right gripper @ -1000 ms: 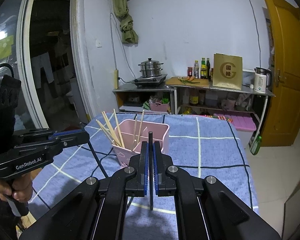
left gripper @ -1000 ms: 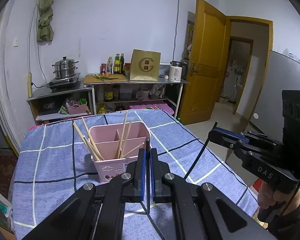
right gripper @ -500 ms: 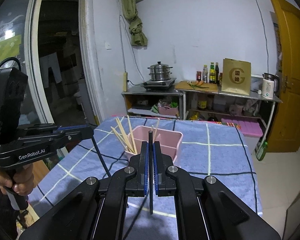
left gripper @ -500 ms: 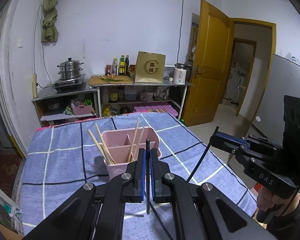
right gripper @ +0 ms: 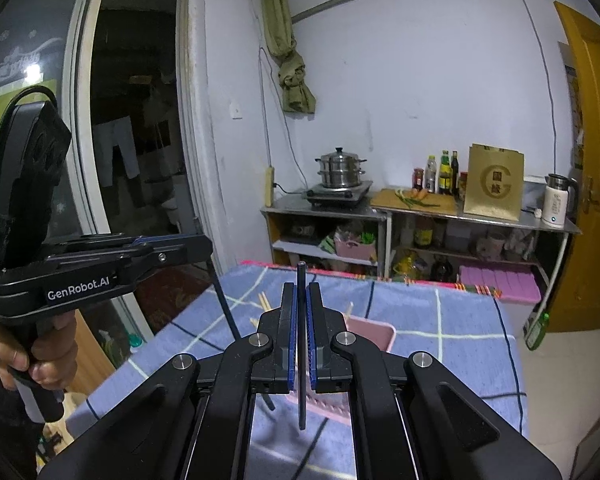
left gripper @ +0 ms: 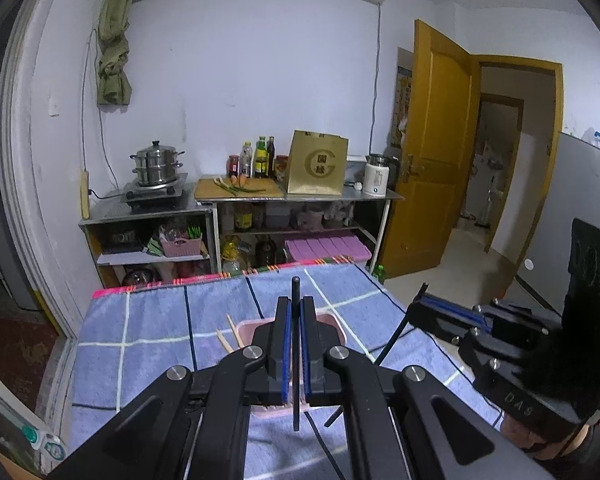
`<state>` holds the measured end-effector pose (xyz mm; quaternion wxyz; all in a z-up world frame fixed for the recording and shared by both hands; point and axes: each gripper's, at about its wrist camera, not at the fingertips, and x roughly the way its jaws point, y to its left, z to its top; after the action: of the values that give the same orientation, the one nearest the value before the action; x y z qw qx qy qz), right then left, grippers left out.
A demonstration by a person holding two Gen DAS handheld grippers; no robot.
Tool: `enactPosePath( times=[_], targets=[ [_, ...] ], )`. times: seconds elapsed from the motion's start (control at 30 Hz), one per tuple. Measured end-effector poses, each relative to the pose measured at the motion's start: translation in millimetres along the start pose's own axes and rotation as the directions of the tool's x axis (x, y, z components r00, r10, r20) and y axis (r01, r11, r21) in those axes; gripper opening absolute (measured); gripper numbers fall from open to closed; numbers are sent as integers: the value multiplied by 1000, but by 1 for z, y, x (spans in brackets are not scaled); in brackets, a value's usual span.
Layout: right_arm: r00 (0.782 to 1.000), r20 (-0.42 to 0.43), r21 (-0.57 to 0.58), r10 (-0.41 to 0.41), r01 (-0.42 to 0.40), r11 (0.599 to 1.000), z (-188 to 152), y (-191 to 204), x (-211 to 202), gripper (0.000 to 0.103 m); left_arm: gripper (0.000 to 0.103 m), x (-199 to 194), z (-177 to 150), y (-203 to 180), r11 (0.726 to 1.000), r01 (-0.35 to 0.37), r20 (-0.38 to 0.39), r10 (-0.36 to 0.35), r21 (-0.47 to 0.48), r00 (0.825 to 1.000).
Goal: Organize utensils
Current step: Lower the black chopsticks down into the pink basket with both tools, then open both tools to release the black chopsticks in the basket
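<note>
My left gripper [left gripper: 296, 308] is shut on a black chopstick [left gripper: 295, 292] that stands upright between its blue pads. My right gripper [right gripper: 300, 292] is shut on another black chopstick [right gripper: 300, 276], also upright. Each gripper also shows in the other's view: the right gripper [left gripper: 424, 308] with its chopstick slanting down, the left gripper [right gripper: 204, 246] likewise. A pink divided utensil holder [left gripper: 336, 326] with several wooden chopsticks [left gripper: 232, 330] stands on the blue checked tablecloth [left gripper: 140, 340], mostly hidden behind my fingers. It shows in the right wrist view too [right gripper: 374, 334].
Behind the table stand steel shelves [left gripper: 236, 204] with a steamer pot [left gripper: 156, 164], bottles, a gold bag [left gripper: 318, 168] and a kettle. An open yellow door [left gripper: 432, 152] is at the right. A dark doorway [right gripper: 132, 120] is at the left.
Both grippers have risen and pulled back with their black chopsticks. The pink holder now sits lower in both views, largely hidden behind the fingers.
</note>
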<state>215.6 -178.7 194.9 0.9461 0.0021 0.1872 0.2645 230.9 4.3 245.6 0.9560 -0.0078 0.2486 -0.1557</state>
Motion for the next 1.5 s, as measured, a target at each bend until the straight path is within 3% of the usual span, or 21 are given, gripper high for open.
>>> enactPosePath(
  times=[0.3,0.63,1.1,1.5],
  targets=[
    [999,41,21,-7,6,1000,27,-8,20,4,4,17,34,15,1000,-13,30,14,-7,999],
    [998,56,49,-17,14,999,36,-23,49,4,4,53,41,29,1000,-15,39,16,-11,999],
    [999,-32,80,-2,4,997,-2,-39,96,4,4,116,-5,45,1000,1,-31,-2,-28,1000],
    [994,-111,99,17,-6,995,-23,-44,102,4,4,131,-41,51,998,6,-103,-11,-55,995]
  ],
)
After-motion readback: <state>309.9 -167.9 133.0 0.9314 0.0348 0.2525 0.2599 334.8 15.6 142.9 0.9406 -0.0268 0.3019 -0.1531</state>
